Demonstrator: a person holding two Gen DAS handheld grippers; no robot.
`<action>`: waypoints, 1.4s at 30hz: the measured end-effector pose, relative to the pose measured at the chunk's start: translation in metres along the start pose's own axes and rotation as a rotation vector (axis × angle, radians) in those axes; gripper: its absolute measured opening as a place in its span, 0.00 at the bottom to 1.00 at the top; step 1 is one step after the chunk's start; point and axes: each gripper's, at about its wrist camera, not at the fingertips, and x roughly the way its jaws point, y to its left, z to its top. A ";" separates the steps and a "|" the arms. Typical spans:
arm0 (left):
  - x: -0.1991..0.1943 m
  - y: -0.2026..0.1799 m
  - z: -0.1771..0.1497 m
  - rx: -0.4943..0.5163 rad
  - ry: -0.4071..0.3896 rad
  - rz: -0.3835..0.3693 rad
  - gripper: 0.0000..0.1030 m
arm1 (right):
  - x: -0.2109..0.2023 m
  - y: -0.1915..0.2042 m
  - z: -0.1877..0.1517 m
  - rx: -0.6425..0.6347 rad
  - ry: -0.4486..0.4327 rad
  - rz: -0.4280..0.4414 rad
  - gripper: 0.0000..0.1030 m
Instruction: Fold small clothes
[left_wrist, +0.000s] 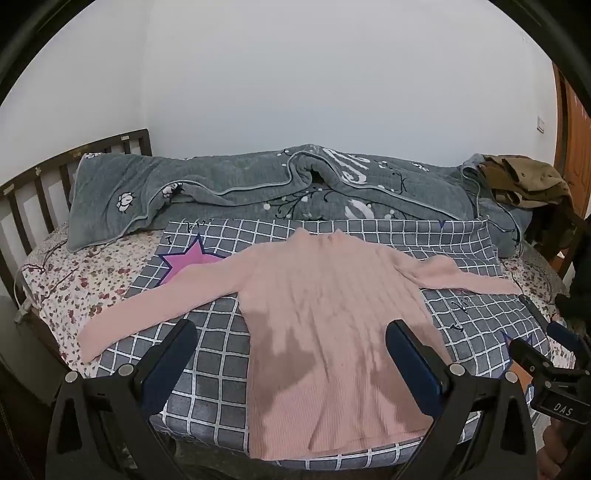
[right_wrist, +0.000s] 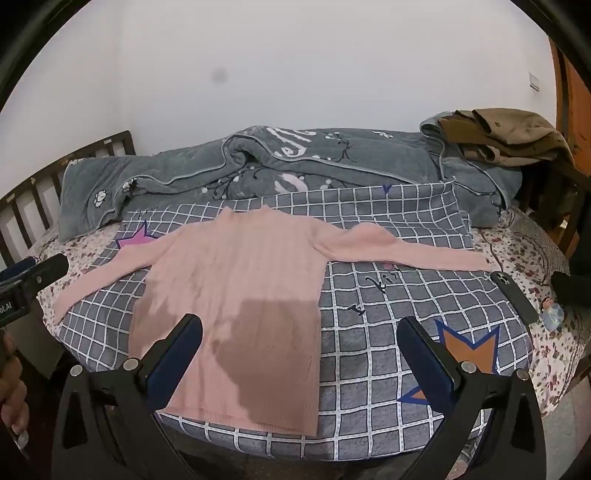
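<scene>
Checked cover (left_wrist: 207, 373), sweater (left_wrist: 325, 317) beyond fingers (left_wrist: 177, 343) (apart)

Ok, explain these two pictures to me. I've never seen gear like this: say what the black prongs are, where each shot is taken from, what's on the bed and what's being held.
There is no robot here. A person holds a hand-held claw in each hand, and each claw carries a wide-angle camera looking forward along its two fingers.

One picture comes from the left claw, the other from the right claw. The black prongs with blue pads at the bottom of each shot are that claw's own fingers.

On the bed, a pink sweater lies flat with both sleeves spread, on a grey checked cloth with star prints. Behind it sits a rumpled grey quilt, and brown clothes are piled at the far right. A dark phone lies near the right edge.

Both claws are wide open above the sweater's lower part. Nothing is held.
</scene>
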 end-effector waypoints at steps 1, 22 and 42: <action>-0.001 0.000 0.001 0.002 -0.001 0.001 0.99 | 0.001 -0.001 -0.001 0.001 -0.002 0.001 1.00; -0.004 -0.001 0.003 -0.016 0.000 -0.011 0.99 | -0.006 0.002 0.002 0.016 -0.009 -0.007 1.00; -0.005 0.002 0.003 -0.017 -0.005 -0.021 0.99 | -0.014 0.010 0.006 -0.001 -0.021 -0.022 1.00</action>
